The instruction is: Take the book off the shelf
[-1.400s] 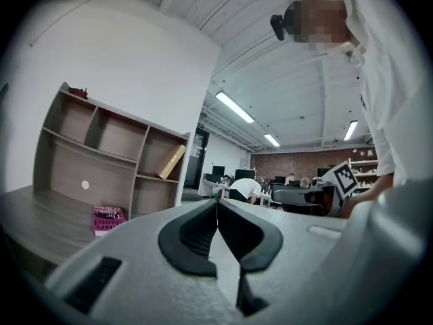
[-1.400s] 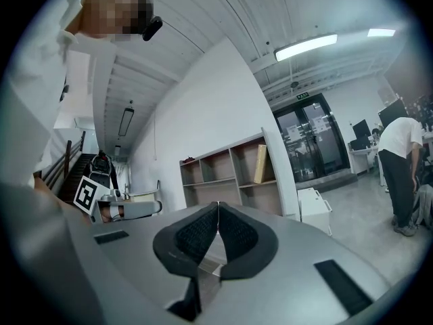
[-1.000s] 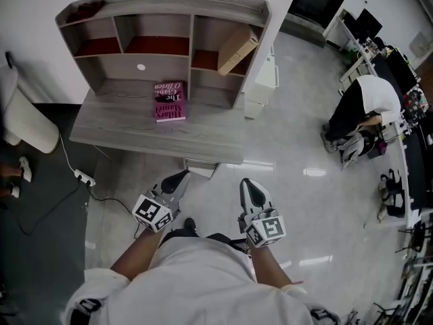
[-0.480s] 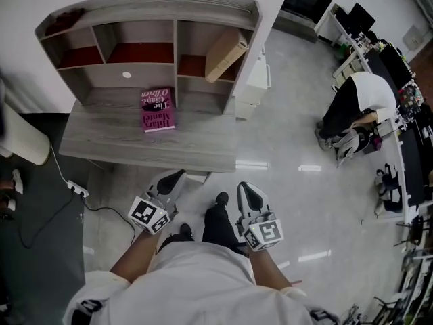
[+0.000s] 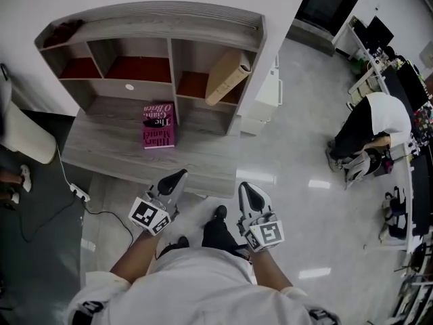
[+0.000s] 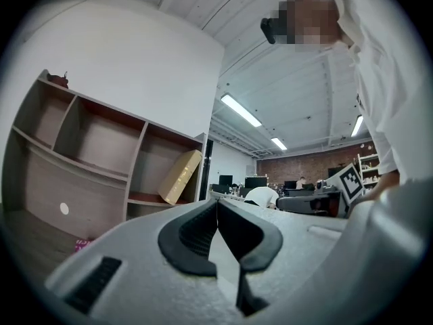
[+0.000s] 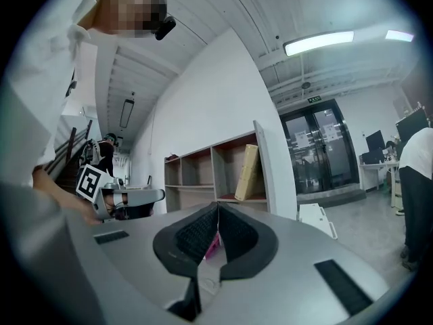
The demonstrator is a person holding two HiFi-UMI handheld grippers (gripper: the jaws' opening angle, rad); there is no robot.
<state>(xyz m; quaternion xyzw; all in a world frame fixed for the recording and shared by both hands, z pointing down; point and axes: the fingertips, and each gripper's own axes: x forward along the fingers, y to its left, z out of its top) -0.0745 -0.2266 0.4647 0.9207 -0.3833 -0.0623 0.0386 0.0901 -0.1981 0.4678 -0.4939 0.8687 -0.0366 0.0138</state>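
Observation:
A tan book (image 5: 227, 77) leans tilted in the right-hand compartment of the grey shelf unit (image 5: 155, 29); it also shows in the left gripper view (image 6: 179, 176) and the right gripper view (image 7: 246, 172). A pink book (image 5: 158, 124) lies flat on the desk (image 5: 115, 156) below the shelves. My left gripper (image 5: 177, 179) and right gripper (image 5: 248, 190) are both shut and empty, held low in front of the desk, well short of either book. In each gripper view the jaws meet with nothing between them.
A white chair (image 5: 27, 137) stands left of the desk, with a power strip and cable (image 5: 80, 179) on the floor. A white cabinet (image 5: 265, 97) sits right of the shelf. A seated person (image 5: 369, 120) and more desks are far right. The floor is glossy.
The desk and shelf have shifted slightly in the head view as the person stepped; a foot now shows between the grippers. Both grippers stay shut and level.

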